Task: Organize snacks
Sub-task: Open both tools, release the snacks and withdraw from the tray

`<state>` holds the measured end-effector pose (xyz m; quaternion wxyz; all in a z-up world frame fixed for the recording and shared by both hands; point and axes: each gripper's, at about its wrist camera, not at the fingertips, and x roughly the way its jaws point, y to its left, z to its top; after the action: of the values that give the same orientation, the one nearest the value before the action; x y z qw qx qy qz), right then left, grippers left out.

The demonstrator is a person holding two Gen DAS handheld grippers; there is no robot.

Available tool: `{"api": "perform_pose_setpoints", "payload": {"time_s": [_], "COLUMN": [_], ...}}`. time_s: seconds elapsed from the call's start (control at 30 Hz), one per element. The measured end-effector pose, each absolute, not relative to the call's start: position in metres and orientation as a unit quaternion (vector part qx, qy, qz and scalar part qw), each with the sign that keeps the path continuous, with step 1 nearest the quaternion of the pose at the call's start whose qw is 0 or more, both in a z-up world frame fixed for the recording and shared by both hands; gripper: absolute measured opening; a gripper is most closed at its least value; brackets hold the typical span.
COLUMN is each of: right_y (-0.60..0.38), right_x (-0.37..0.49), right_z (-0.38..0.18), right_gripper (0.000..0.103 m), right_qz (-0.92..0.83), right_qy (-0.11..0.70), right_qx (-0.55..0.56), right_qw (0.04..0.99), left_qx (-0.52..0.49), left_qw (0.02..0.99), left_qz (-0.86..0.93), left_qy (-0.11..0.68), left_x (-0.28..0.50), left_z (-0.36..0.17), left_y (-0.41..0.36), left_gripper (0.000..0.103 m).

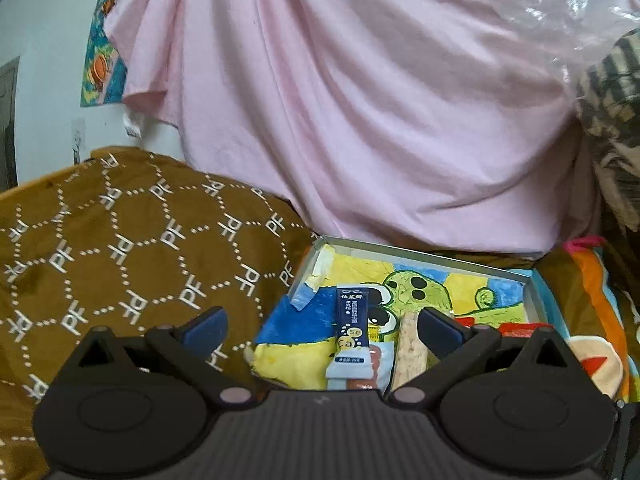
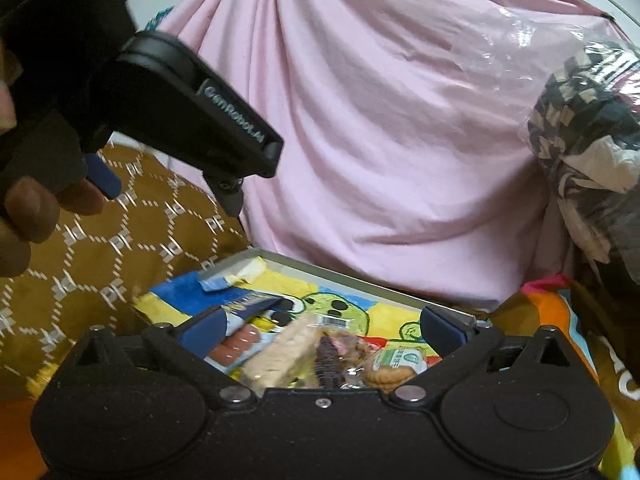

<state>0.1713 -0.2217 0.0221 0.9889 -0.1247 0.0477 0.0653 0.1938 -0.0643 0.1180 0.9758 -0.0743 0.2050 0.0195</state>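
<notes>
While both grippers hang spread and empty, the blue sachet (image 1: pixel 351 328) lies lengthwise dead ahead of the left gripper (image 1: pixel 322 330), inside the tray (image 1: pixel 420 254); right gripper (image 2: pixel 322 330) over the wafer bar (image 2: pixel 280 354).

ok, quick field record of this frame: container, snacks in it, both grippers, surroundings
container: shallow box lined with a cartoon drawing, lying on a brown PF-patterned blanket
snacks: dark blue sachet; pale cereal bar; sausage pack; purple-topped pastry; round biscuit pack
left gripper: open, over the box, holding nothing
right gripper: open, over the snacks, holding nothing
backdrop: pink sheet
</notes>
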Motion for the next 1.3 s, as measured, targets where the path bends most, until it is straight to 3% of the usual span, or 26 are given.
{"api": "perform_pose_setpoints", "payload": {"time_s": [0.4, 0.77, 1.3], "right_y": [-0.247, -0.248, -0.231], "right_x": [0.089, 0.022, -0.025], "right_z": [0.051, 0.047, 0.029], "right_gripper": [0.102, 0.102, 0.102], "right_qz": [0.026, -0.005, 0.008], "right_qy": [0.055, 0.065, 0.161], "right_qx": [-0.027, -0.018, 0.013], "right_qw": [0.998, 0.998, 0.987], "left_qx": [-0.085, -0.084, -0.048], "left_qw": [0.978, 0.973, 0.963], "left_qz": [0.022, 0.029, 0.021], "left_qy": [0.189, 0.212, 0.265], "left_x": [0.113, 0.061, 0.036], "left_z": [0.118, 0.085, 0.018], "left_y": [-0.028, 0.002, 0.026], "left_gripper": [0.103, 0.103, 0.103]}}
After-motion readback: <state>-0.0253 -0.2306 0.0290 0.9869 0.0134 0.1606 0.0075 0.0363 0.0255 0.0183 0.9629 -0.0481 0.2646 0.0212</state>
